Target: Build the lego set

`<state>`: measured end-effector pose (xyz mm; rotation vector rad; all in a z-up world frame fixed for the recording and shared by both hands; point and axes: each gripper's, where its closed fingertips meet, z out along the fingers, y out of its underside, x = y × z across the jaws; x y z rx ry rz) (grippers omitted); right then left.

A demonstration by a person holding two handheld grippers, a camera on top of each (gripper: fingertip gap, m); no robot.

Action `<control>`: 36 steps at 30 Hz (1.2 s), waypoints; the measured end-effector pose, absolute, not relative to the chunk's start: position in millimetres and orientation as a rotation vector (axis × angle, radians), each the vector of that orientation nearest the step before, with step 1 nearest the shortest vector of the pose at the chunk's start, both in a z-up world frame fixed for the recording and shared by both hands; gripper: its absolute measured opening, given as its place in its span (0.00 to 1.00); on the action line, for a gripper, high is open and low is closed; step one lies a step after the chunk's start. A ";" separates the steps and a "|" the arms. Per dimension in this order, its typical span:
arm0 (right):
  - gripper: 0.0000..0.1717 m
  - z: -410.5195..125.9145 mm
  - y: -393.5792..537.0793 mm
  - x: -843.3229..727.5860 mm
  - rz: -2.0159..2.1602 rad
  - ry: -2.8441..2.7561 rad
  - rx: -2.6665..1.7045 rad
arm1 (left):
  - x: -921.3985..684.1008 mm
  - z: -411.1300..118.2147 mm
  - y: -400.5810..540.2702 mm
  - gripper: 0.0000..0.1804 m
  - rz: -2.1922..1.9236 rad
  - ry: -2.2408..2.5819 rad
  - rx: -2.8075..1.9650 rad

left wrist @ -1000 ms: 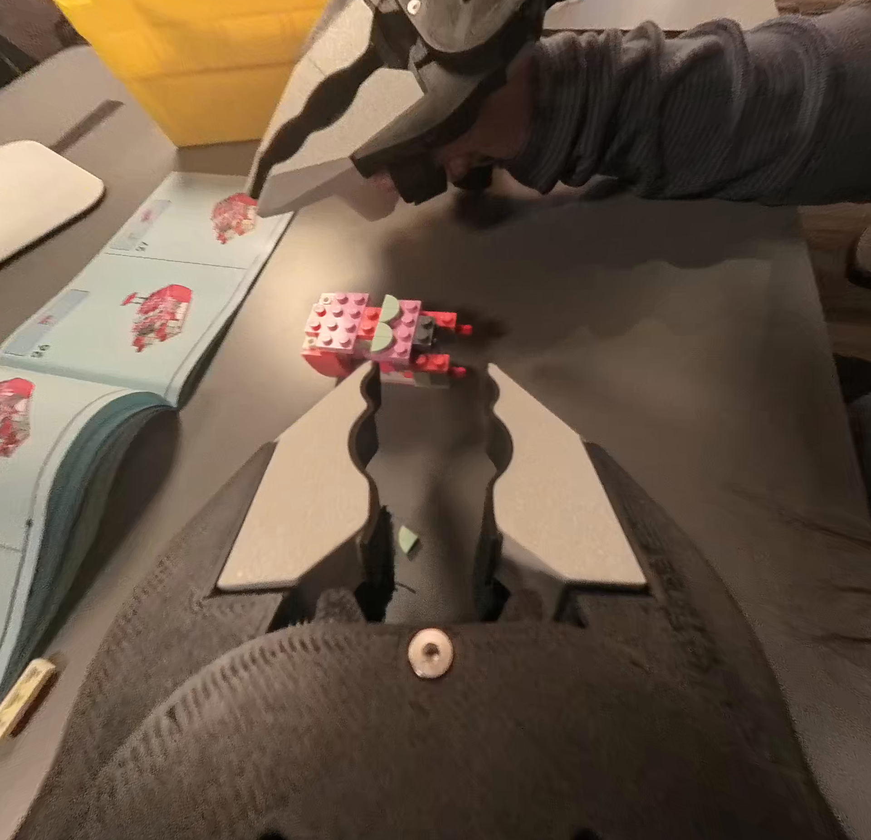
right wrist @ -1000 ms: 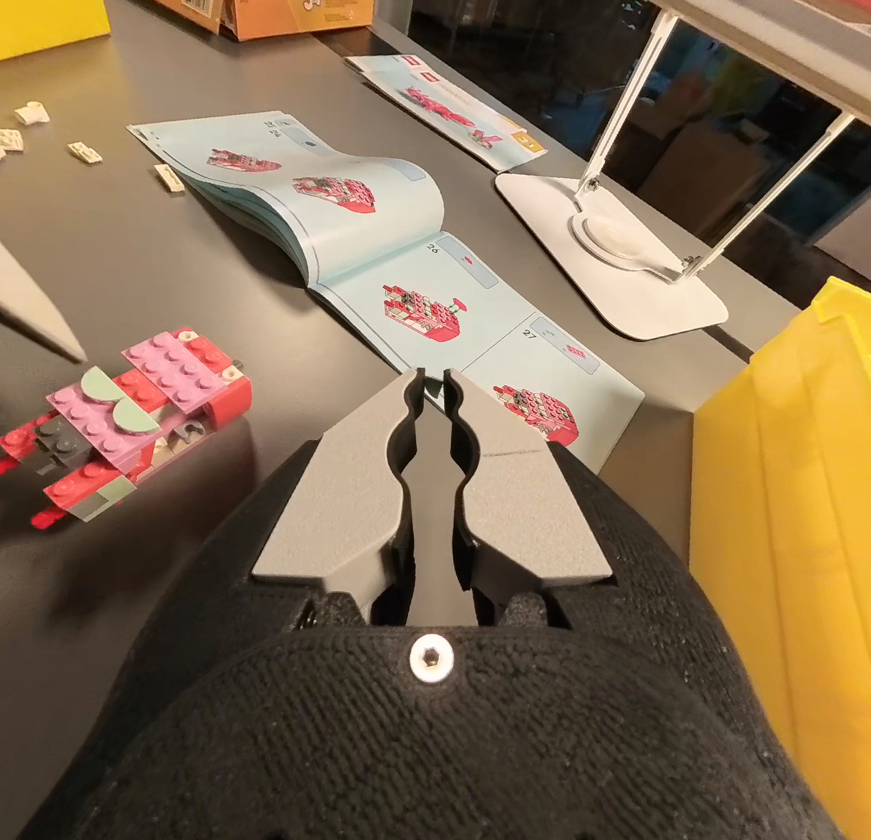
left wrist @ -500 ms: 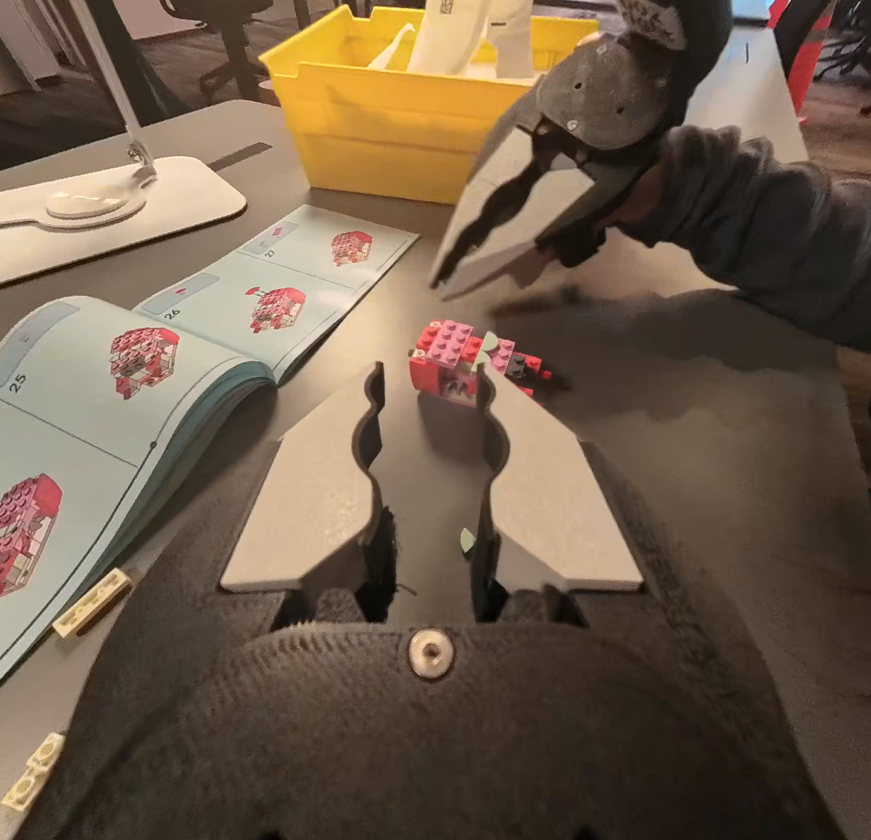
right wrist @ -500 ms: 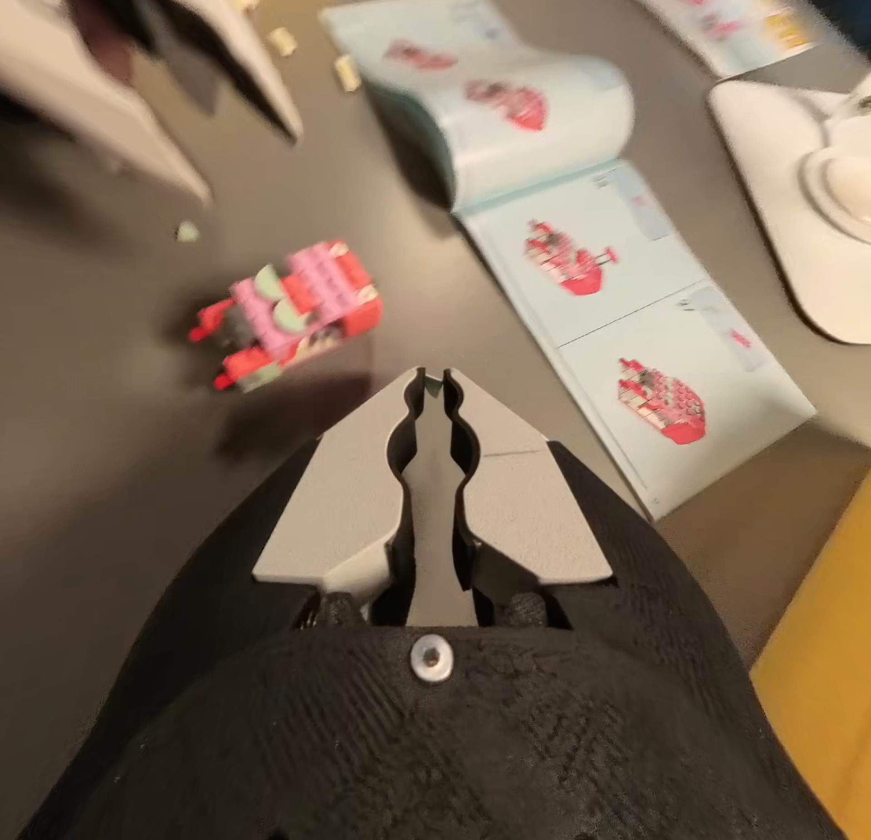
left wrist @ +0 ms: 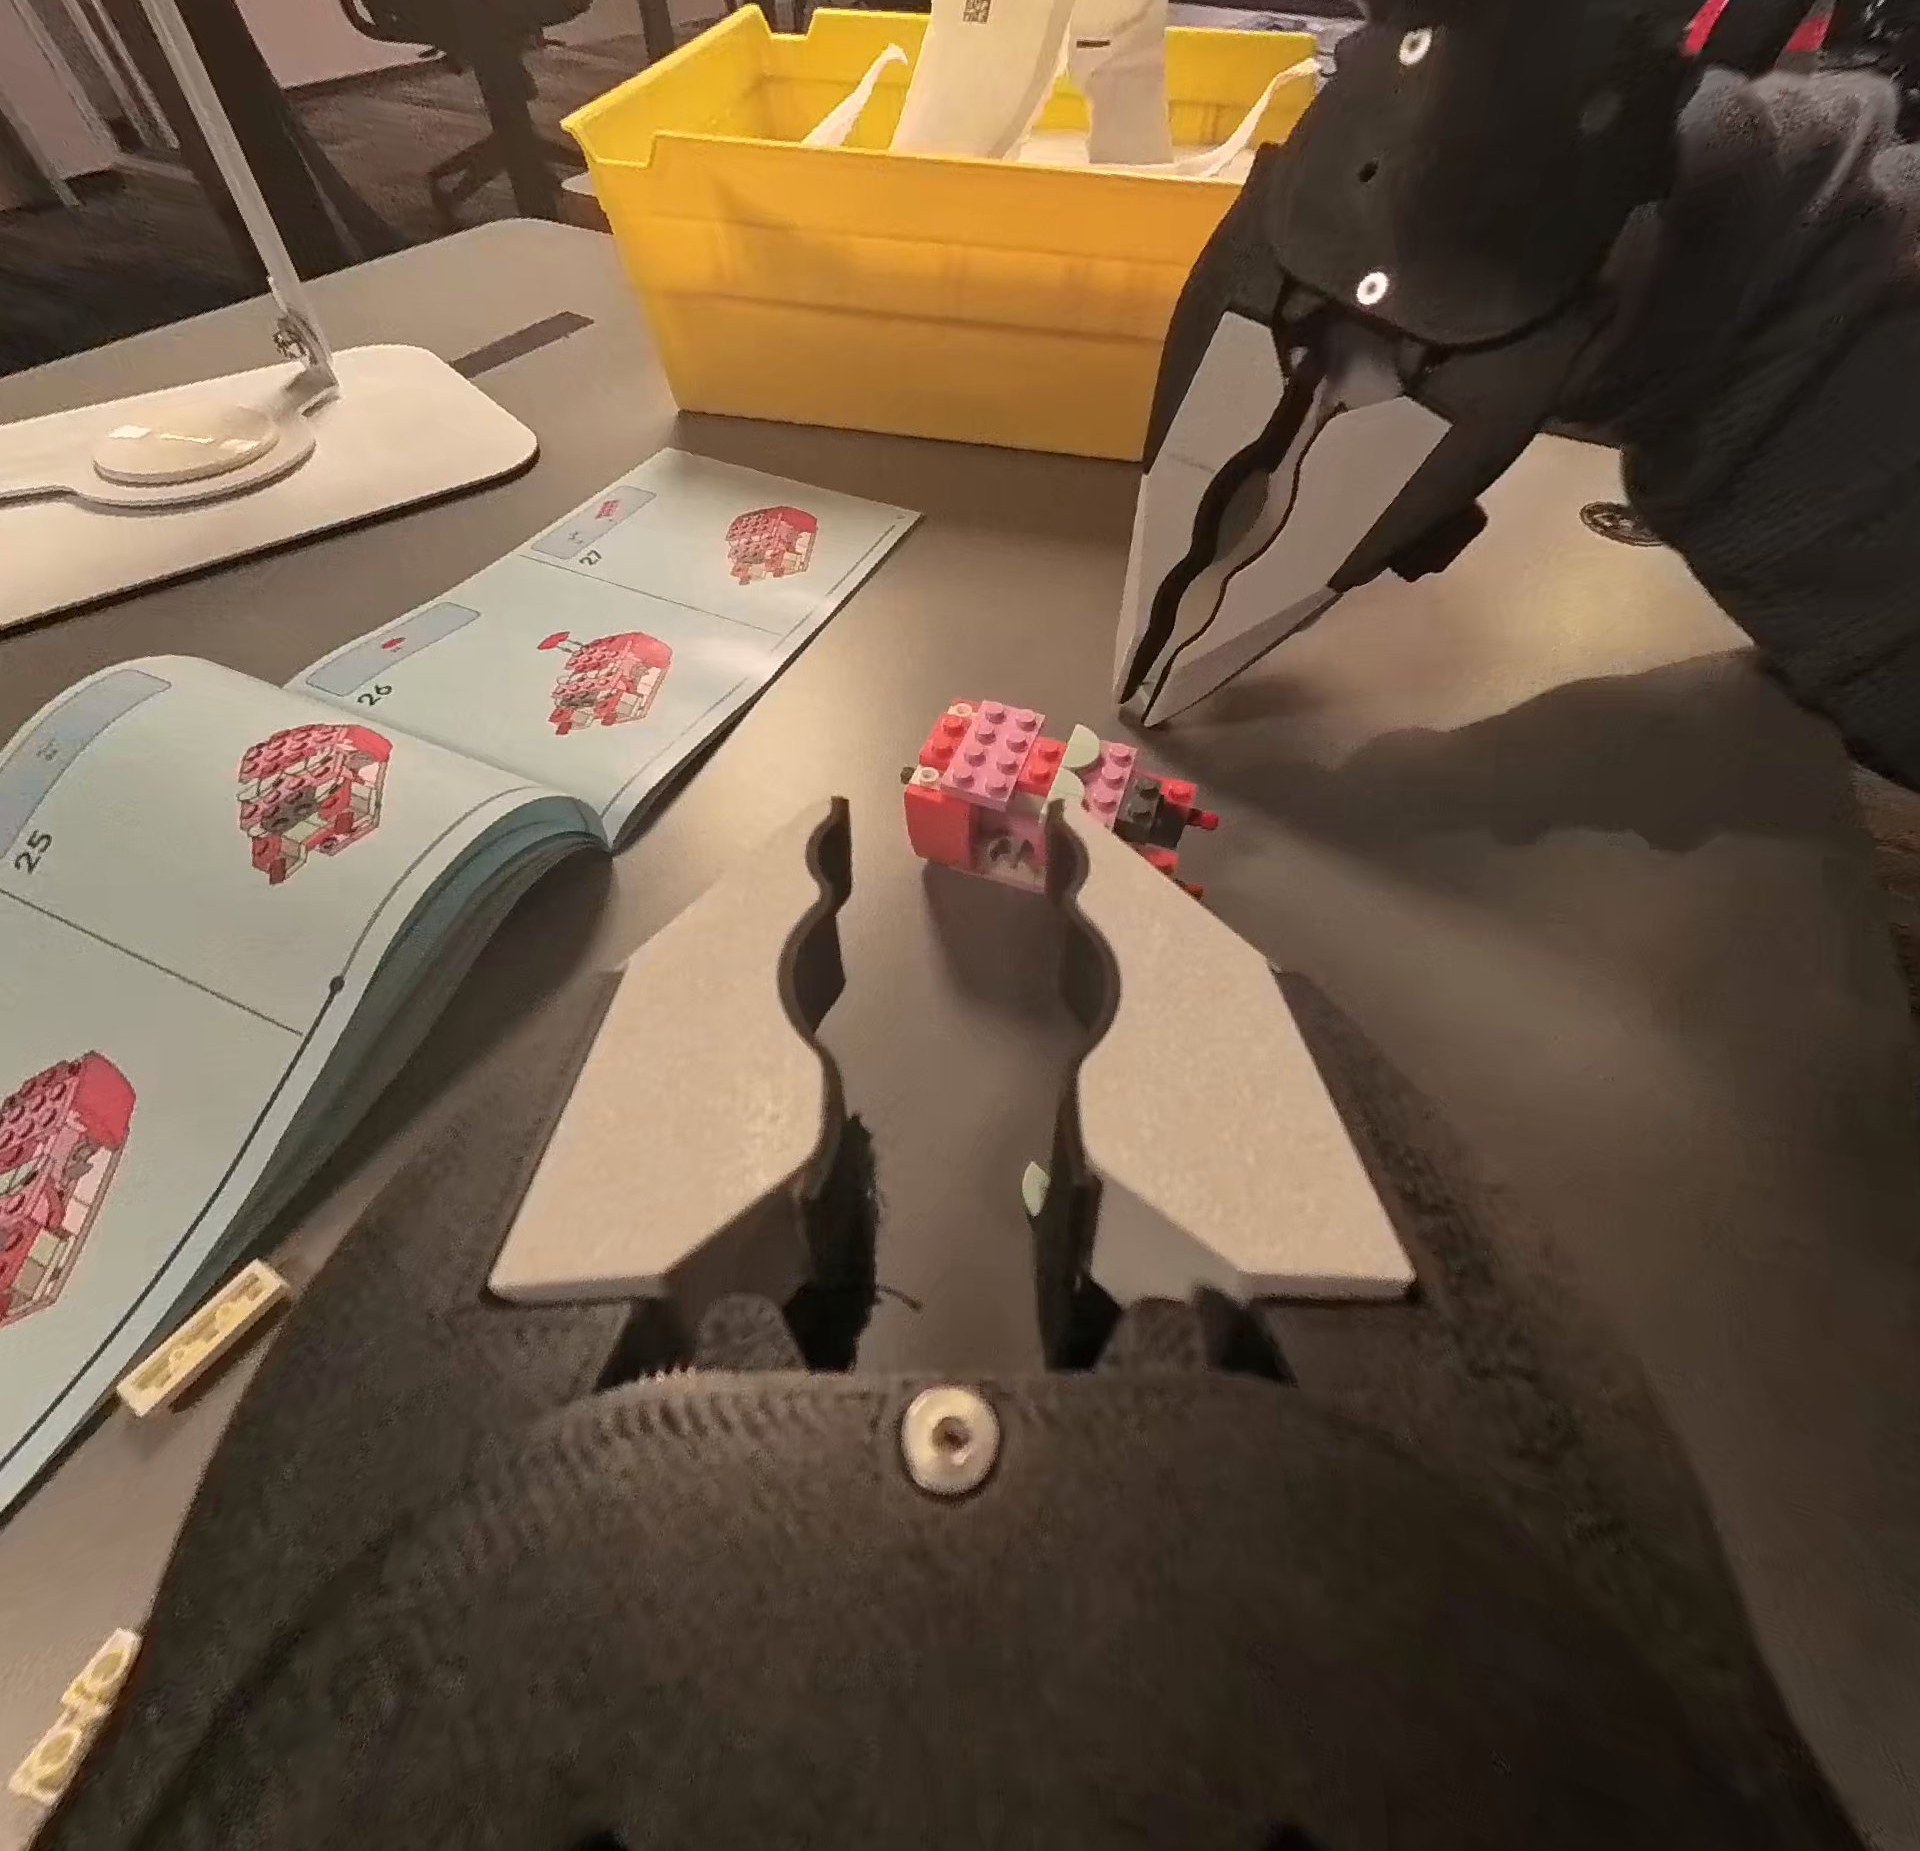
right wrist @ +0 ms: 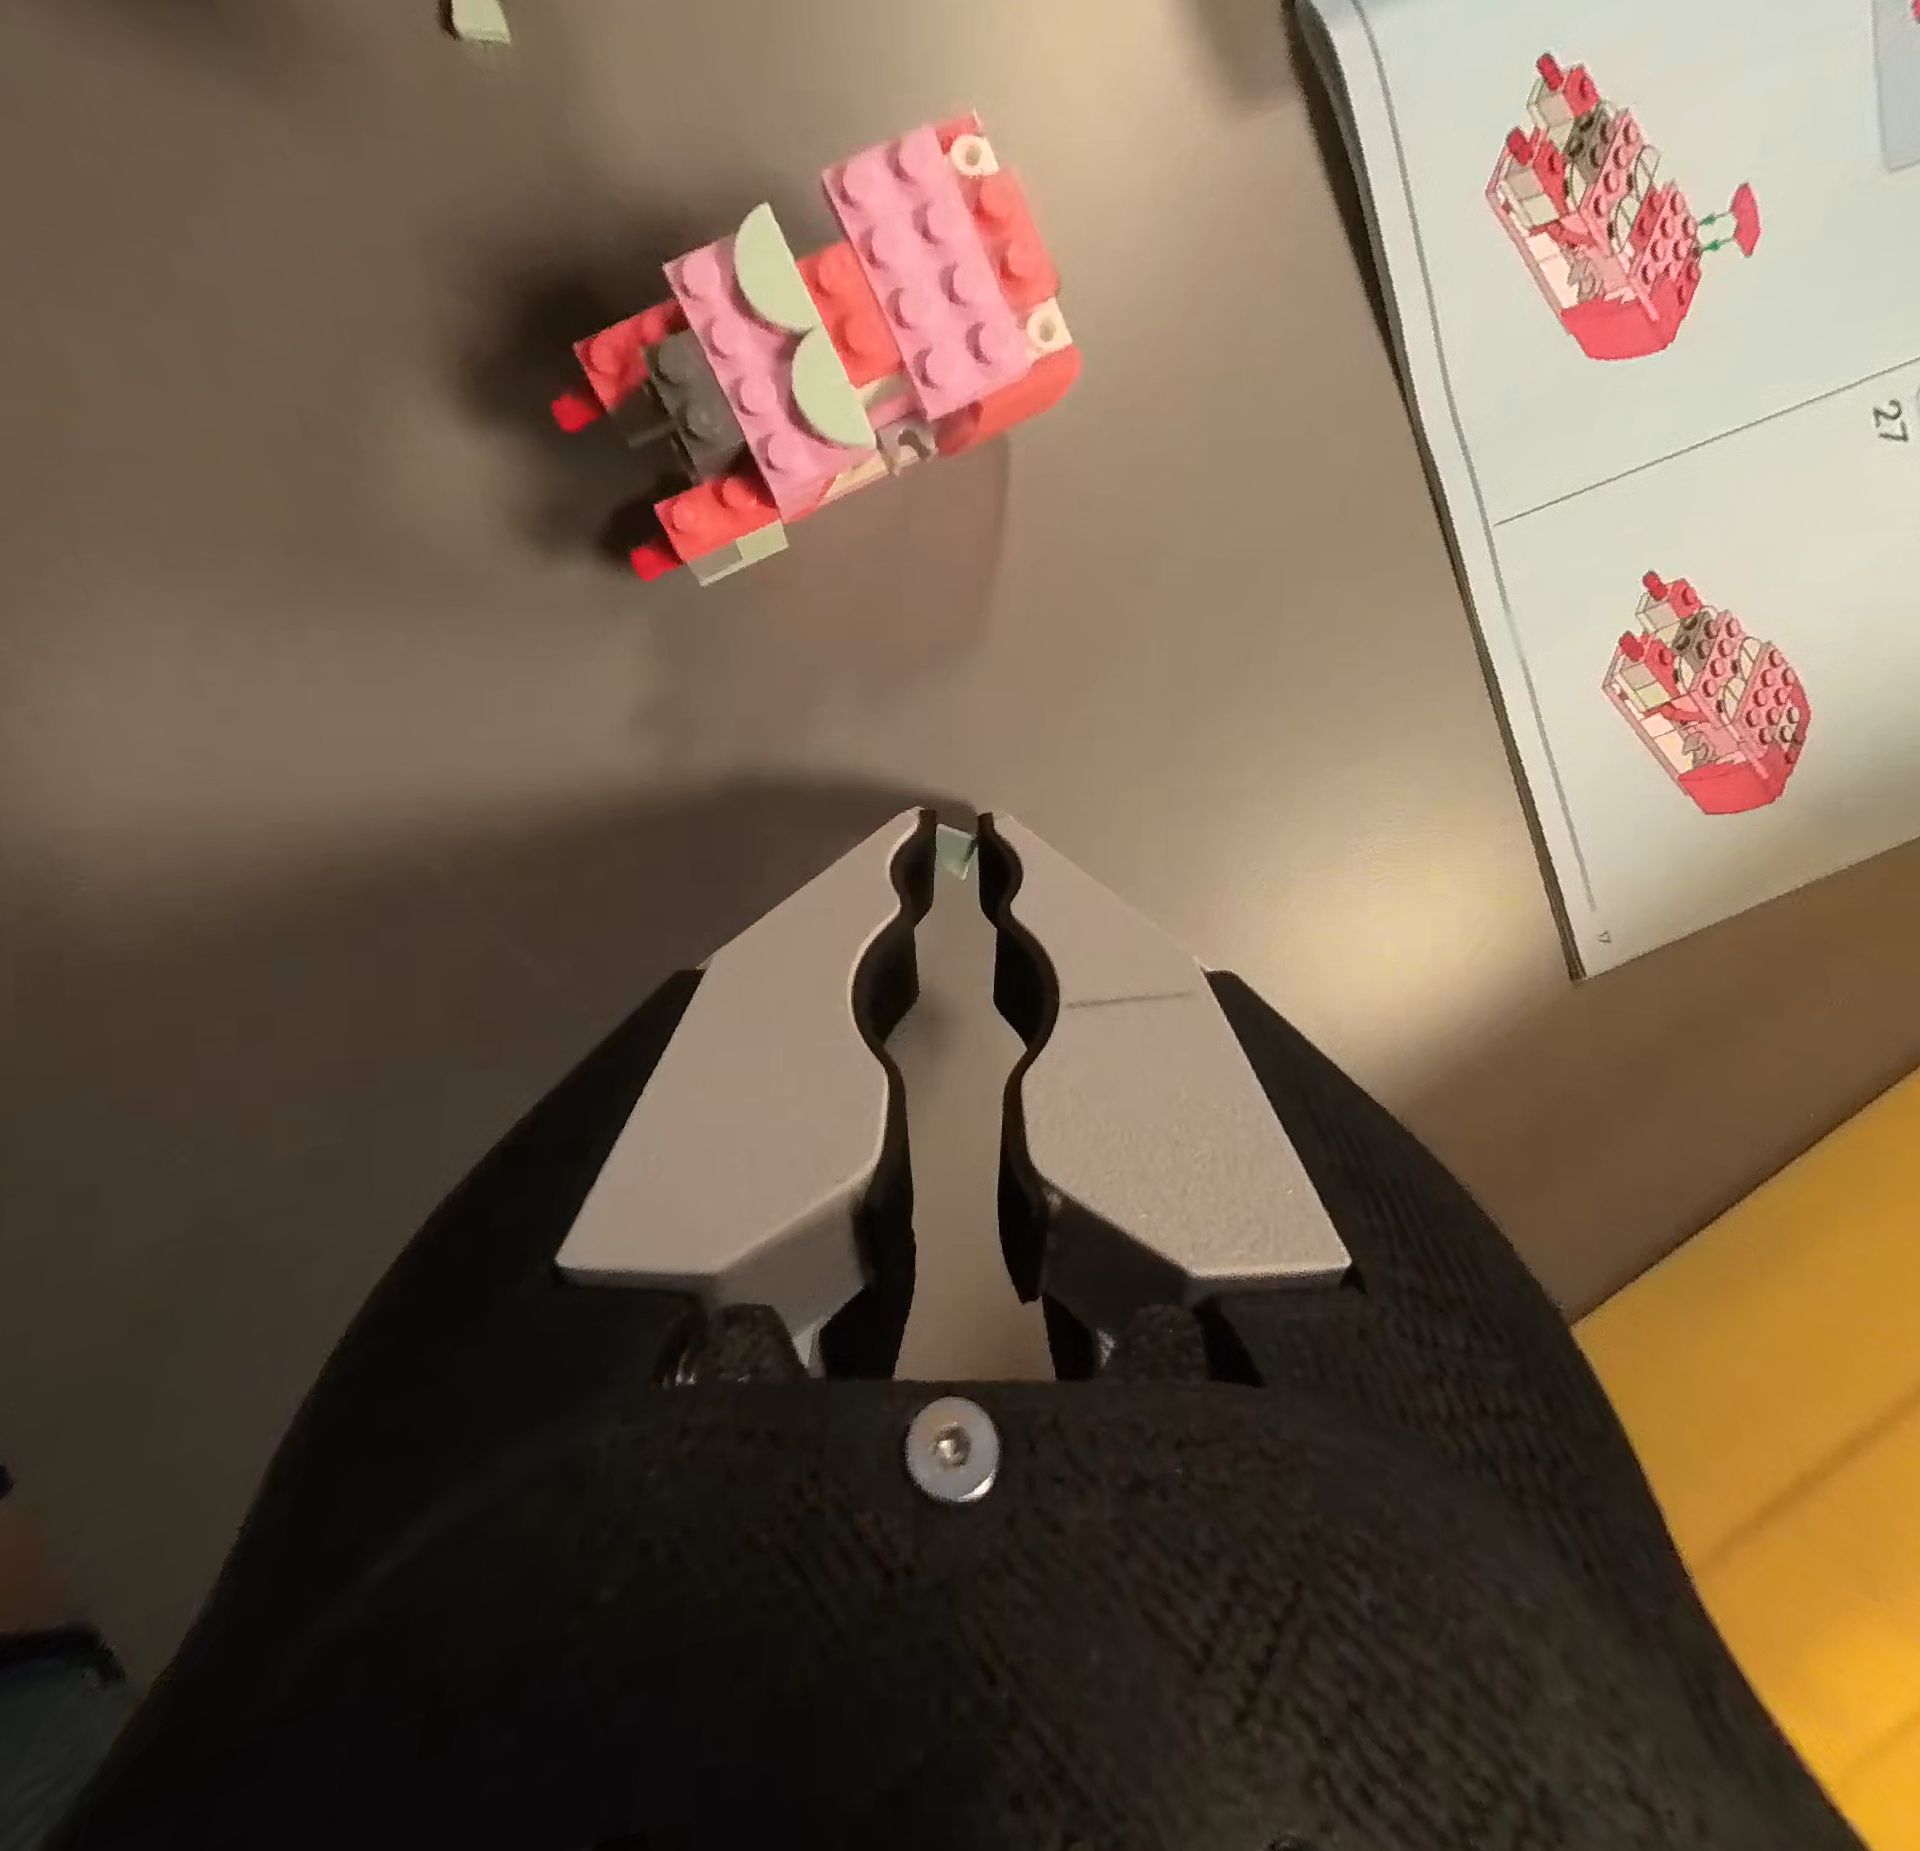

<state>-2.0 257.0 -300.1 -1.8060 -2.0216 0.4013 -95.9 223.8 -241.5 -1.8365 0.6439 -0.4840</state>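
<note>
Dark grey table (left wrist: 1558, 1022) (warmly lit); office chairs (left wrist: 468, 4) on dim floor behind.

Around the brick model (left wrist: 1023, 799) the dark table (left wrist: 1455, 1022) lies bare on its right and near sides. On its left the open booklet (left wrist: 416, 762) bars the way; behind it stands the yellow bin (left wrist: 914, 315). The right gripper (left wrist: 1143, 705), pinching a small green piece (right wrist: 954, 854), hangs just beyond the model. A loose green tile (right wrist: 478, 9) lies farther off.

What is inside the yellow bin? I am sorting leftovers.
White folded pieces, cloth or bags, stand up out of the yellow bin. Its front wall hides whatever lies lower down.
</note>
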 end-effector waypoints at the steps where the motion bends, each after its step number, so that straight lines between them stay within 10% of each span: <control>1: 0.04 -300.1 257.6 -2.3 0.398 -2.014 -1.818 | -95.5 -242.2 223.7 0.20 -0.484 0.647 -1.838; 11: 0.22 -296.5 260.0 9.1 0.440 -1.832 -1.828 | -95.6 -241.9 222.7 0.20 -0.485 0.654 -1.835; 36: 0.19 -294.2 245.8 -8.9 0.849 -1.535 -1.824 | -88.6 -244.3 217.9 0.21 -0.523 0.696 -1.844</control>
